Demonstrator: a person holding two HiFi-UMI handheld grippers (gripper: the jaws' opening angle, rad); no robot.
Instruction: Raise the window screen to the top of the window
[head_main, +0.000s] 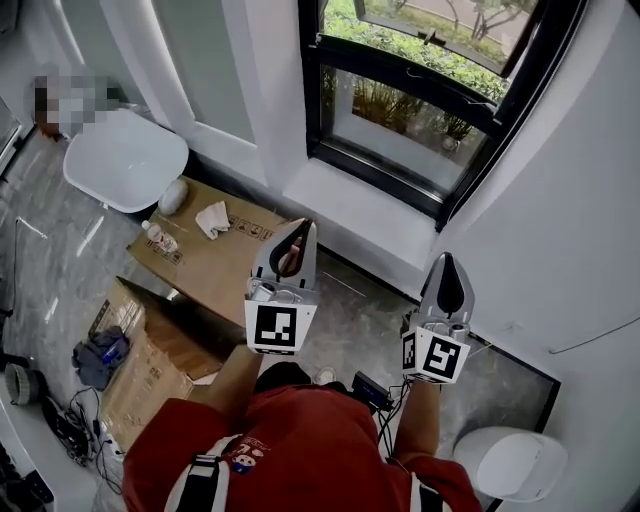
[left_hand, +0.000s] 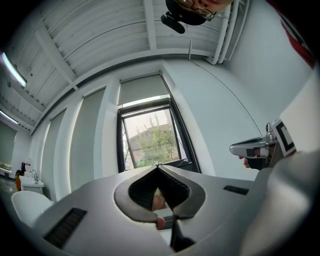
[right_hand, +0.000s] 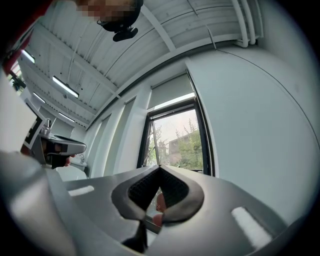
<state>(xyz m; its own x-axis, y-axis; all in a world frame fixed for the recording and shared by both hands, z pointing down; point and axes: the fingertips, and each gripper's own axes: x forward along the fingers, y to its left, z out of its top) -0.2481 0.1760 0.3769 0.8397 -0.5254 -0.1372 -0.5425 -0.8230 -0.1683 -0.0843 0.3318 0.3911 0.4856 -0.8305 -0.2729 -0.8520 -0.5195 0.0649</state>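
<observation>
Grey left tool (head_main: 305, 224), right tool (head_main: 447, 258), both closed

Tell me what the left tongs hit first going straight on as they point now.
Probably the window, low on it; the left tongs, shut and empty, aim there with nothing seen between. Depth unclear.

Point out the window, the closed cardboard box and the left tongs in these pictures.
window (head_main: 405, 128), head view, on the lower glass pane.
closed cardboard box (head_main: 215, 265), head view, on its top face.
left tongs (head_main: 306, 228), head view, where the shut tips meet.
</observation>
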